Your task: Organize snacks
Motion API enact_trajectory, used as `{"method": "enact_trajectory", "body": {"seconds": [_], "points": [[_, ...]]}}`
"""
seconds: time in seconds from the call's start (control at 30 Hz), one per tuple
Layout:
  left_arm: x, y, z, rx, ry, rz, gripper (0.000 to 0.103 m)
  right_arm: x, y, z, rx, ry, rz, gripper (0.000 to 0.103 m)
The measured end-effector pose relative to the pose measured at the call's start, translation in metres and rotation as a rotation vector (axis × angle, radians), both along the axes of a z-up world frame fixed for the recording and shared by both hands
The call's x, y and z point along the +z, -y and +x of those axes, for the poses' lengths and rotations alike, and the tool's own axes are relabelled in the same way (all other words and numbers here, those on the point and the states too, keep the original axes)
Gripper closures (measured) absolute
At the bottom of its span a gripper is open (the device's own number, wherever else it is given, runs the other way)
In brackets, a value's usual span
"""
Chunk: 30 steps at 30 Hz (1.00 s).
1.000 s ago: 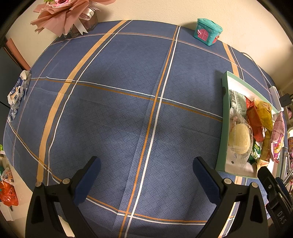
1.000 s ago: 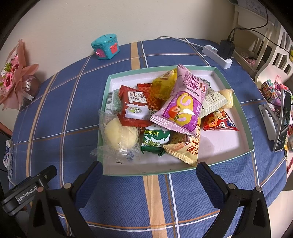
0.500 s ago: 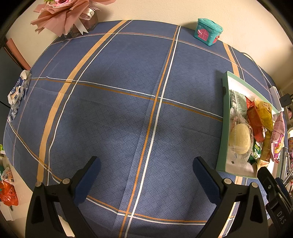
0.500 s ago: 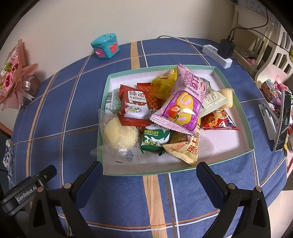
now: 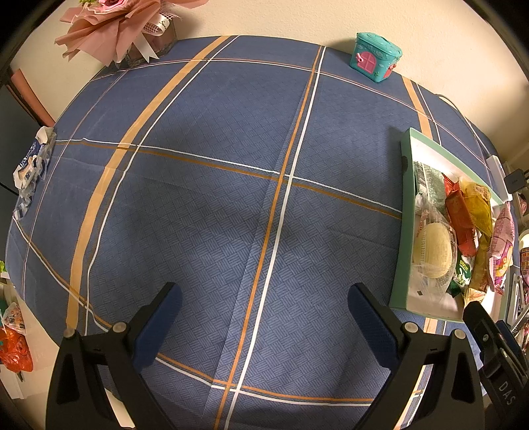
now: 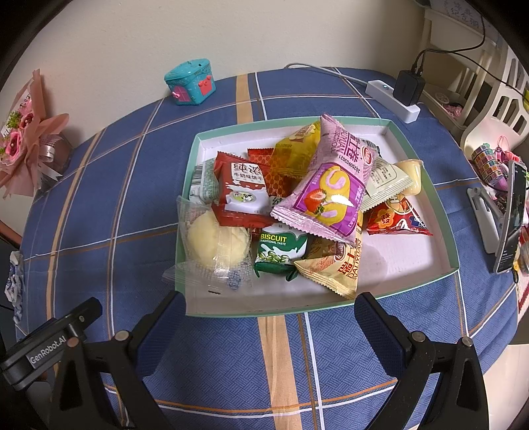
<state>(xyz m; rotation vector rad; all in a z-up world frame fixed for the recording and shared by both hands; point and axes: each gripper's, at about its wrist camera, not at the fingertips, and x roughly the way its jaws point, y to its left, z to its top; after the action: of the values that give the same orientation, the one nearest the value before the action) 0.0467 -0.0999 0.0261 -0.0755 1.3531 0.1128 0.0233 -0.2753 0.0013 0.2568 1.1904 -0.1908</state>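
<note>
We hold the left gripper (image 5: 264, 304) above a bare stretch of the blue plaid tablecloth (image 5: 205, 185) that covers the worktop, its jaws spread wide with nothing between them. Our right gripper (image 6: 269, 312) hangs just in front of the near rim of the mint-green tray (image 6: 426, 185), jaws equally wide and empty.

The snacks sit heaped in the tray's left and middle part. On top lies a pink strawberry-roll packet (image 6: 325, 188), tilted across a yellow packet (image 6: 294, 149) and a red milk-biscuit packet (image 6: 239, 190). At the near left corner a pale round cake in clear wrap (image 6: 215, 243) overhangs the tray's rim. Beside it lies a green BISCUIT packet (image 6: 279, 251), then a tan packet (image 6: 337, 268). To the right we see a red triangular packet (image 6: 395, 220) and a small jelly cup (image 6: 410, 170). The tray's near right corner is bare white.

Behind the tray, by the wall, stand a teal toy house (image 6: 190, 82) and a white power strip (image 6: 391, 101). A pink bouquet (image 5: 122, 26) rests at the far left corner.
</note>
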Motion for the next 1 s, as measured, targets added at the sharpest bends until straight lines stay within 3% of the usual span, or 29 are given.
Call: {"method": "enact_trajectory", "body": {"seconds": [1.0], "points": [[0.0019,0.0024,-0.0031,-0.013,0.02,-0.001,0.003,-0.0013,-0.0007,0.0001,0.001,-0.004,0.0,0.0]]}}
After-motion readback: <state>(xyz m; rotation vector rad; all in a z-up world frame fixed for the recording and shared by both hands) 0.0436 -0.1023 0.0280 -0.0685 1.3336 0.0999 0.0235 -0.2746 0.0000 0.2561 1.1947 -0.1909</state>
